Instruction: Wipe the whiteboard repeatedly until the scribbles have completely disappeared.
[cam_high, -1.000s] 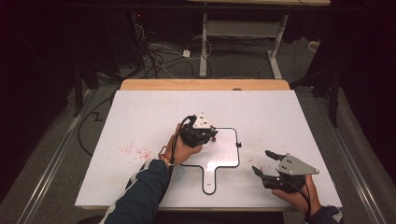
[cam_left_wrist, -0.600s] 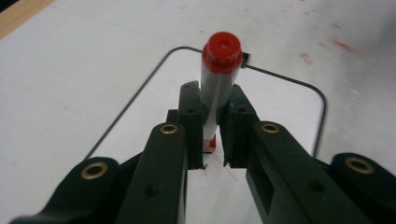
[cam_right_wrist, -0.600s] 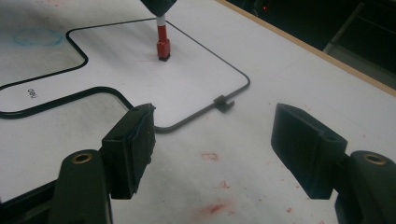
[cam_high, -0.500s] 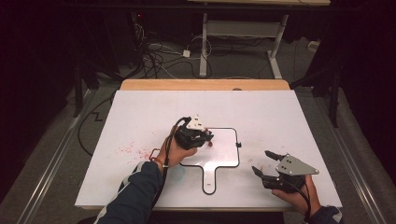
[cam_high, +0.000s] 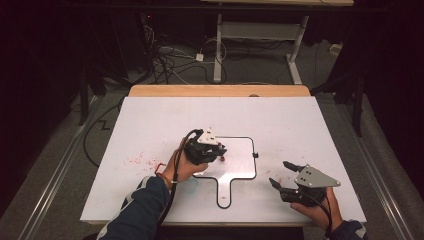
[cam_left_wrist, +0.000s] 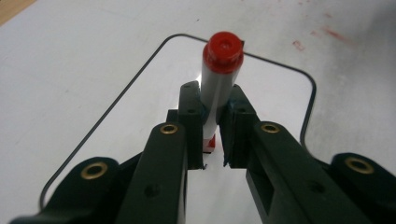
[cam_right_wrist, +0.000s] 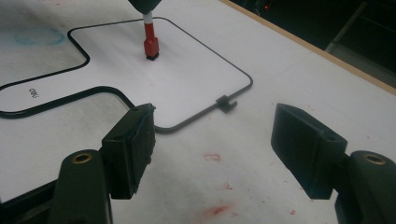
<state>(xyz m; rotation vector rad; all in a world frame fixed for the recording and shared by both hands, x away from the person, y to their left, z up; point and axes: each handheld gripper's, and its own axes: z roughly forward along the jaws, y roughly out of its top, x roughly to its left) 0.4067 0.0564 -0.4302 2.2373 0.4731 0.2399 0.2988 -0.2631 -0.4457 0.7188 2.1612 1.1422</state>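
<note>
the left gripper clamps a red-capped marker between its jaws, long axis upright, its lower end on the small whiteboard. the right gripper waits nearby, jaws wide and empty; the marker stands ahead of them, so the left hand is nearer.

The counter lies bare toward its far edge and both far corners. Near its middle, the left gripper holds an upright marker inside the black outline; the right gripper occupies the near right corner.
</note>
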